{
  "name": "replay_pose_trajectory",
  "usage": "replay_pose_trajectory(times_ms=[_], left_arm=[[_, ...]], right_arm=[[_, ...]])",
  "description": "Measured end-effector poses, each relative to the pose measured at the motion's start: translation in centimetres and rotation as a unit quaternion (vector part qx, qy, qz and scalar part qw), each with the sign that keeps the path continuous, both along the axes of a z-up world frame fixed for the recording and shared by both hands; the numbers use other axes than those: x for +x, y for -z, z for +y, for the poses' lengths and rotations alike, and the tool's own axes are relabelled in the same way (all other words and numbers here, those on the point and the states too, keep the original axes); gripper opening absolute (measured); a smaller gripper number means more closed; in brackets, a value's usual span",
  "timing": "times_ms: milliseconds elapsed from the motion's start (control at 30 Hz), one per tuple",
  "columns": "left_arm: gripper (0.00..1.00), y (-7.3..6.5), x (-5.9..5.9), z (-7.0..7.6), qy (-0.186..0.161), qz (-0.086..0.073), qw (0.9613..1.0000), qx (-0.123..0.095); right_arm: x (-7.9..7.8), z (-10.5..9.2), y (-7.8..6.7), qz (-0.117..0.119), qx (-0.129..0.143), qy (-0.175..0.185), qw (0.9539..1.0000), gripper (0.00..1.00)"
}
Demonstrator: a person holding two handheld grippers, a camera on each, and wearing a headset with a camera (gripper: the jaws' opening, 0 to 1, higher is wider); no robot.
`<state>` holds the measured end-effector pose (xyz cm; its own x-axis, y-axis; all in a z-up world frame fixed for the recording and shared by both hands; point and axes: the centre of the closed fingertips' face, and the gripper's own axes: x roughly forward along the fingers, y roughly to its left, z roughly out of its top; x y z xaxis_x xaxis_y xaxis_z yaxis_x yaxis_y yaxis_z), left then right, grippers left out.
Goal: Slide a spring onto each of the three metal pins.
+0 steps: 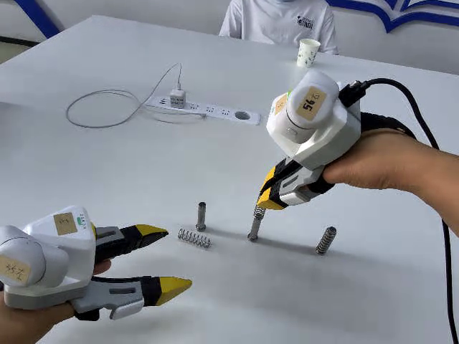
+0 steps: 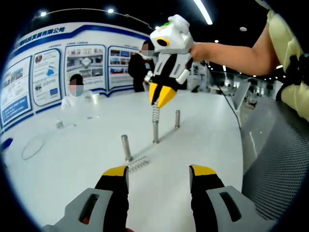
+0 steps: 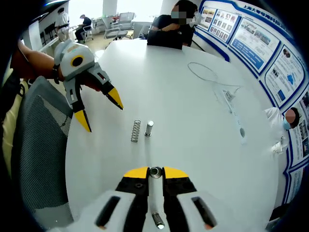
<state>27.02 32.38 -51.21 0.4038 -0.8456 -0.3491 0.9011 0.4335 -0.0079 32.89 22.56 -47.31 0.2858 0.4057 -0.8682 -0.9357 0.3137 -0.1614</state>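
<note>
The right gripper [image 1: 265, 203], whose tan sticker [image 1: 311, 99] bears unclear handwriting, pinches a spring [image 1: 259, 213] atop the middle pin [image 1: 254, 228]. The left gripper [image 1: 178, 258] has its jaws spread.

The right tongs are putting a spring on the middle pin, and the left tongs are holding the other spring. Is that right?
Not quite. The left tongs are open and hold nothing. The loose spring lies on the table beside the bare pin, as the head view shows. The right tongs do grip the middle spring on the middle pin.
</note>
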Motion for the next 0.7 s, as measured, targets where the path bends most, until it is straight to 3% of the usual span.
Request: replay_pose_trajectory(times_ms=[700], left_arm=[[0.51, 0.5, 0.1, -0.1, 0.000, 0.008, 1.0000, -0.002]], right_arm=[[0.6, 0.1, 3.7, 0.027, -0.016, 0.008, 0.9995, 0.11]])
